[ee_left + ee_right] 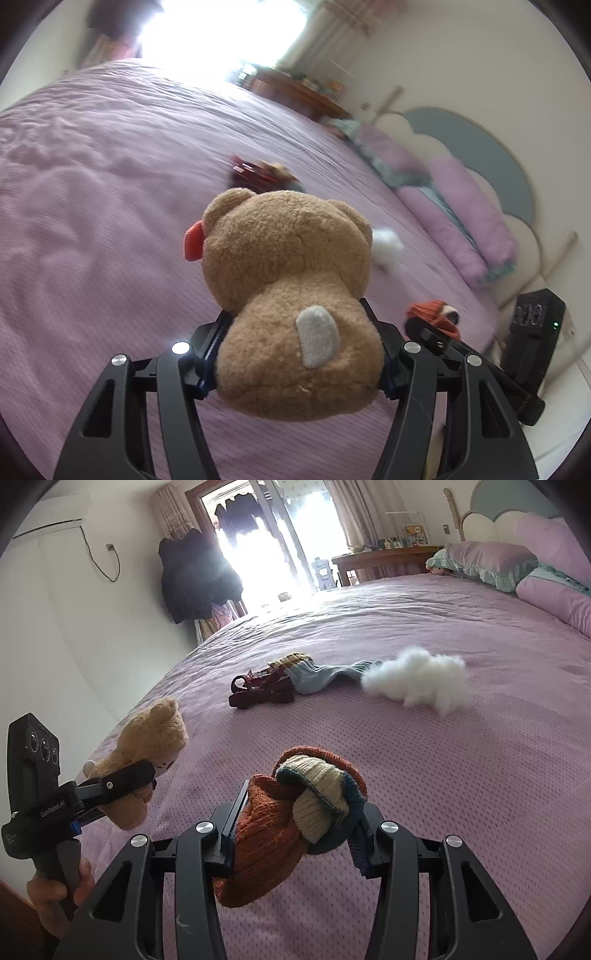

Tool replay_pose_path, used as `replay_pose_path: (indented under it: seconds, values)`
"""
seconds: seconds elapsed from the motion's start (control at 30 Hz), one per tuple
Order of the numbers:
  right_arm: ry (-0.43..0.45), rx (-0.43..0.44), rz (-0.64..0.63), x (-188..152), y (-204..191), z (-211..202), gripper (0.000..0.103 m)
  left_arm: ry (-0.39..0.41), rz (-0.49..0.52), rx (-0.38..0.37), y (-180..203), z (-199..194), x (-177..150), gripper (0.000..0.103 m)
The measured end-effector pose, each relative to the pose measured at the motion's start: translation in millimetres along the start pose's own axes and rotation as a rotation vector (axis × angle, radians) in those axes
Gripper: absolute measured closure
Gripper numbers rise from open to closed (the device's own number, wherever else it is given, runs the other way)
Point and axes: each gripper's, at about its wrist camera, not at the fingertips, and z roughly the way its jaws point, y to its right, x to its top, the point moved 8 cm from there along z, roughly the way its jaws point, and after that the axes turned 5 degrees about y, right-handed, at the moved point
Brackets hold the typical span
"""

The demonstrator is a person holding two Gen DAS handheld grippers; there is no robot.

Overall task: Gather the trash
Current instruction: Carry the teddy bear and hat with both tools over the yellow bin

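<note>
tan teddy bear (291, 295) pinched in left claw (301, 354), rust sock bundle (291, 812) in right claw (299, 834)

Teddy bear (291, 295): we see fuzzy matt plush.
Rolled sock (295, 823): coarse knitted wool.
Bedspread (461, 775): matt dimpled cloth.
Left gripper (299, 354): matt black plastic, shiny metal screws.

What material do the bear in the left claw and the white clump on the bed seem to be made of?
Teddy bear: tan plush fabric, seemingly; its surface is nubby and matte, with a grey felt-like patch. White clump: probably loose cotton or polyester stuffing; wispy, fluffy edges, no woven surface. The bed beneath it has a pink textured cover.
</note>
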Motion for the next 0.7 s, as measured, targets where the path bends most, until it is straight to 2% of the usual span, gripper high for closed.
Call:
replay_pose_path:
  seconds: [0.33,0.57,0.7]
  values:
    - [0.064,-0.115,0.097,-49.2,59.7,-102.7,0.058,-0.189,0.136,-0.216,129.6,32.7,-88.9,0.040]
    - [0.107,-0.269,0.233,-97.1,132.2,-174.2,0.058,-0.343,0.259,-0.308,202.4,58.2,-159.5,0.039]
    - [0.106,-0.361,0.329,-139.9,172.3,-208.8,0.058,-0.439,0.311,-0.340,233.5,72.9,-204.1,0.039]
